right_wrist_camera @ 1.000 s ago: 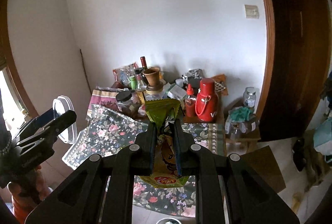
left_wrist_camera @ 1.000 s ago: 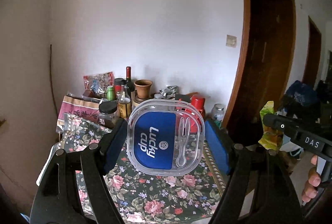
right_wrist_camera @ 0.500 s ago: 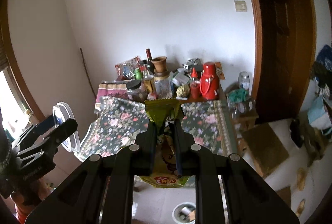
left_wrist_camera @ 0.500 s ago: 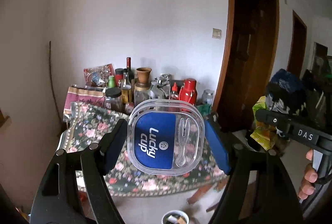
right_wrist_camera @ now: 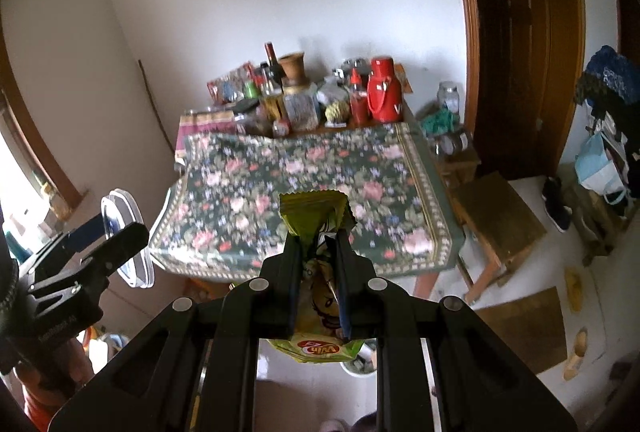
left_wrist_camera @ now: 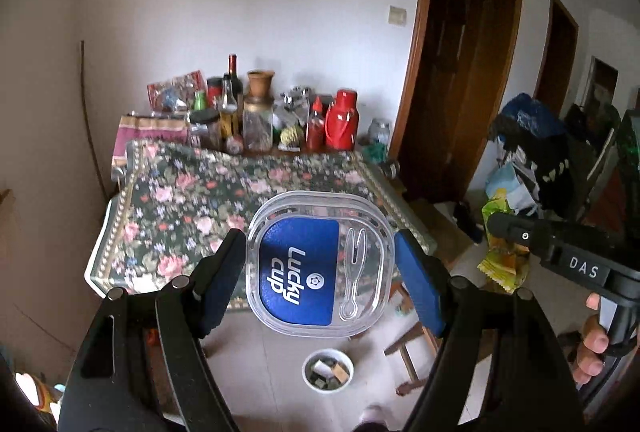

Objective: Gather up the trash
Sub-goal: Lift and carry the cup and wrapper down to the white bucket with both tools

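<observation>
My left gripper [left_wrist_camera: 318,246] is shut on a clear plastic lid [left_wrist_camera: 296,272] with a blue "Lucky cup" label and a clear fork moulded in it; the blue pads press on its two sides. In the right wrist view my right gripper [right_wrist_camera: 318,240] is shut on a green and yellow snack wrapper [right_wrist_camera: 314,216], which sticks out past the fingertips and hangs below them. A small white bin [left_wrist_camera: 328,370] with scraps in it stands on the floor under the lid. In the right wrist view the wrapper half hides this bin [right_wrist_camera: 362,364].
A table with a floral cloth [left_wrist_camera: 188,191] stands ahead, with jars, bottles and a red flask [left_wrist_camera: 340,121] along its back edge. A wooden stool [right_wrist_camera: 500,220] stands to the table's right, before a brown door [right_wrist_camera: 520,31]. Bags and clothes are piled at the far right.
Both grippers have drawn back from the table and tipped downward, each keeping its hold. The floor and the white bin have come into view below them.
</observation>
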The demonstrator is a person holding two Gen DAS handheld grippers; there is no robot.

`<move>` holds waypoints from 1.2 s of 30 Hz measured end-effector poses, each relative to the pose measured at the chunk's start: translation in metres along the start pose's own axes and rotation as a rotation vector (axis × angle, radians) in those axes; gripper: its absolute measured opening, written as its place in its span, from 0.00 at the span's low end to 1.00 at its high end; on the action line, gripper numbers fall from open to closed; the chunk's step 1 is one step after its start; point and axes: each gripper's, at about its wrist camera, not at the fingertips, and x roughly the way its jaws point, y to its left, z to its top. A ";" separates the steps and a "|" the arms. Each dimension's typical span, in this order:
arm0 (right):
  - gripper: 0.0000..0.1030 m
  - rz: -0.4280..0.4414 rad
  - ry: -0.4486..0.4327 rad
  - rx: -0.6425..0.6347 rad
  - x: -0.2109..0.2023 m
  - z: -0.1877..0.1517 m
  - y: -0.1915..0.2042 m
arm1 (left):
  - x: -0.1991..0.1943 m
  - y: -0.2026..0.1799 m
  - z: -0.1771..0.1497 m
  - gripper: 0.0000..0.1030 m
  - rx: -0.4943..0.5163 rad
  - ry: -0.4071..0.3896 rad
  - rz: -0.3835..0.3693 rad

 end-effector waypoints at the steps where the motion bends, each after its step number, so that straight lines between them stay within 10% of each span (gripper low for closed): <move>1: 0.14 -0.001 0.013 -0.001 0.002 -0.003 -0.003 | 0.002 -0.002 -0.003 0.72 0.001 0.008 0.003; 16: 0.14 0.010 0.303 -0.002 0.115 -0.070 -0.074 | 0.134 -0.025 -0.096 0.72 -0.088 0.259 0.042; 36: 0.14 0.010 0.640 0.050 0.335 -0.243 -0.127 | 0.329 0.033 -0.316 0.72 -0.238 0.591 0.129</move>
